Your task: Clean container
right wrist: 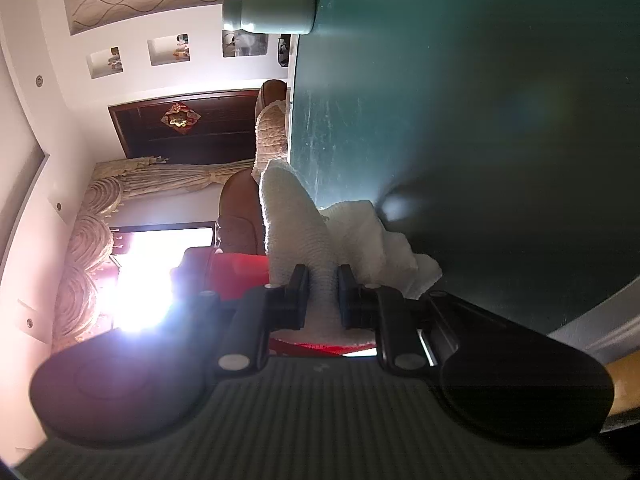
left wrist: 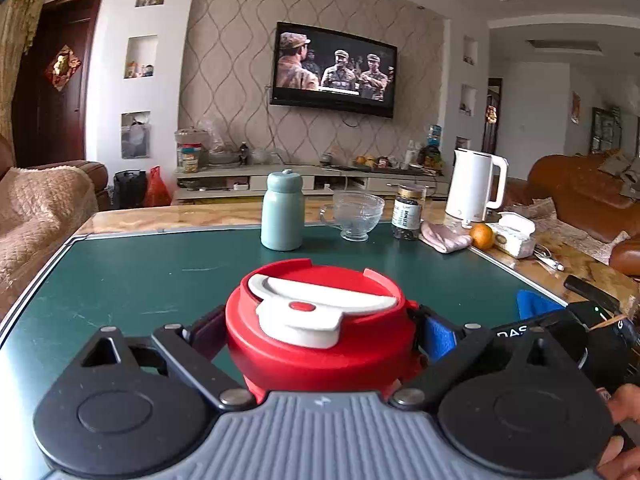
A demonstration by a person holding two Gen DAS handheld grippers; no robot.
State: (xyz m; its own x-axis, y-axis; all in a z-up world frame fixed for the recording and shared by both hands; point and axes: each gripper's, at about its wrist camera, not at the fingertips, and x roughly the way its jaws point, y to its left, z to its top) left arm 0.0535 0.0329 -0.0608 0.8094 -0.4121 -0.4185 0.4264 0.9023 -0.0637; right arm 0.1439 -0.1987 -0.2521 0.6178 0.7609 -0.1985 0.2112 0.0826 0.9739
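Observation:
A red container (left wrist: 320,344) with a white flip lid (left wrist: 316,308) stands on the green mat (left wrist: 140,280). My left gripper (left wrist: 320,332) is shut on its sides just below the lid. In the right wrist view, which is turned sideways, my right gripper (right wrist: 323,284) is shut on a white cloth (right wrist: 296,224). That cloth bunches out past the fingers and lies against the mat (right wrist: 480,120). The red container (right wrist: 236,272) shows just behind the left finger. Whether the cloth touches the container is hidden.
At the mat's far edge stand a pale green bottle (left wrist: 282,210), a glass cup (left wrist: 356,210) and a dark jar (left wrist: 408,212). A pink cloth (left wrist: 444,236), an orange (left wrist: 482,236), a wipes box (left wrist: 514,234) and a white kettle (left wrist: 476,184) lie right. A hand (left wrist: 624,408) is at the lower right.

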